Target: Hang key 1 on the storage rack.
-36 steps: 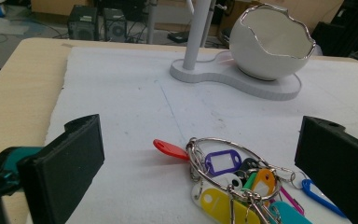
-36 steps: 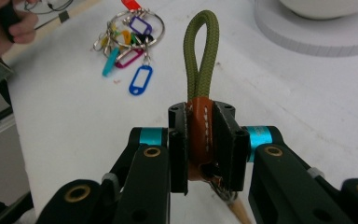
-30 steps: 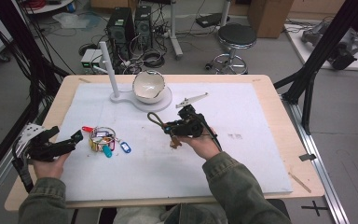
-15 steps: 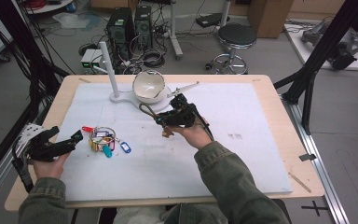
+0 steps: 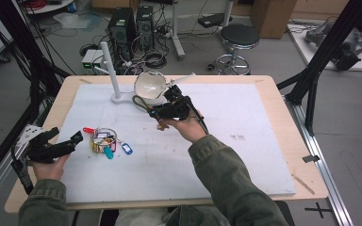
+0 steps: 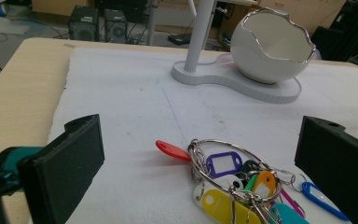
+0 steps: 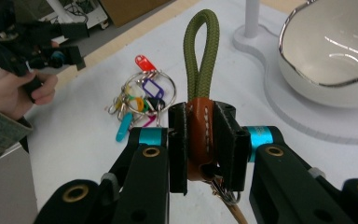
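The olive-green rope loop with a brown leather band [image 7: 200, 116] hangs above the counter [image 5: 264, 155], just beside the white eggshell-shaped bowl [image 5: 150, 85], clamped in the right tongs [image 7: 200, 144]. The left tongs [image 6: 200, 154] gape wide, facing the ring of coloured key tags [image 6: 233, 177].

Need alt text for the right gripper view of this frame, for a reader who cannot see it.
The right gripper is shut on the brown stitched leather sleeve of an olive-green rope loop keychain, the loop standing up between its black jaws. Behind lie a ring of coloured plastic key tags on the white mat and a white eggshell-shaped bowl at right.
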The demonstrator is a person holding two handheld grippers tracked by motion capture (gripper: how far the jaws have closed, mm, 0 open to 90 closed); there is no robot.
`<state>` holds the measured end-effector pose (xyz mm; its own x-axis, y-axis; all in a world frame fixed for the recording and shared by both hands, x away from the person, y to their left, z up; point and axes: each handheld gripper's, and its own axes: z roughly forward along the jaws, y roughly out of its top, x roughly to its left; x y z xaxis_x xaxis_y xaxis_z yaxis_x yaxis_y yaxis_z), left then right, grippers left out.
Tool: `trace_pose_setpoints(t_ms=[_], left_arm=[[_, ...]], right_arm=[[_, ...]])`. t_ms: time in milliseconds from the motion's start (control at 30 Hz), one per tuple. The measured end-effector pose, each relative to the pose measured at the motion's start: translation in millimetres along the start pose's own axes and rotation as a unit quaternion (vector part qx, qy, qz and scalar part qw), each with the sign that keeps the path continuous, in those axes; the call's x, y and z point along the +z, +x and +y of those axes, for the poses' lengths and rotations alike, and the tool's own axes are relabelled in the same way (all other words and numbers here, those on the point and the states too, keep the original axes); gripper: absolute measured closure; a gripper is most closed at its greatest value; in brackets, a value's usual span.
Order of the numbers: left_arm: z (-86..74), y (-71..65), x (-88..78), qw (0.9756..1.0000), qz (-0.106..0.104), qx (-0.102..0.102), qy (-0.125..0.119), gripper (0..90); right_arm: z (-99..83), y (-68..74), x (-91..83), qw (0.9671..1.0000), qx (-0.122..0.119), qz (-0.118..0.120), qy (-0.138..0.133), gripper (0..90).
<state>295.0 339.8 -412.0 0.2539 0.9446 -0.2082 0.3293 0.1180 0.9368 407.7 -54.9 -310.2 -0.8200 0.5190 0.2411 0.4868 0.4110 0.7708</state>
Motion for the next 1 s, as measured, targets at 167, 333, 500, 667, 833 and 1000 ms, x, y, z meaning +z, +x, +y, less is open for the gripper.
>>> trace_pose_setpoints(t_ms=[167, 333, 500, 667, 833, 1000], left_arm=[[0.0, 1.1, 0.1, 1.0, -0.001, -0.003, -0.002, 1.7], [0.1, 1.5, -0.3, 1.0, -0.001, -0.001, -0.002, 1.7], [0.0, 0.7, -0.1, 1.0, 0.0, 0.001, -0.003, 1.7], [-0.1, 1.5, 0.1, 1.0, -0.001, 0.001, -0.002, 1.7], [-0.1, 1.7, 0.2, 1.0, 0.002, 0.0, -0.003, 1.7], [-0.1, 1.7, 0.0, 1.0, 0.005, -0.001, -0.004, 1.7]], right_arm=[[15.2, 2.3, 3.0, 1.0, -0.005, -0.003, 0.001, 75.8], [29.2, 5.9, 6.9, 1.0, -0.01, -0.002, 0.0, 75.9], [44.0, 9.1, 10.6, 0.9999, -0.013, 0.005, -0.009, 75.9], [57.7, 11.5, 16.1, 0.9997, -0.021, 0.008, -0.011, 75.9], [72.3, 13.8, 22.8, 0.9996, -0.026, 0.013, -0.006, 75.9], [86.1, 16.2, 30.5, 0.9993, -0.031, 0.02, -0.006, 75.8]])
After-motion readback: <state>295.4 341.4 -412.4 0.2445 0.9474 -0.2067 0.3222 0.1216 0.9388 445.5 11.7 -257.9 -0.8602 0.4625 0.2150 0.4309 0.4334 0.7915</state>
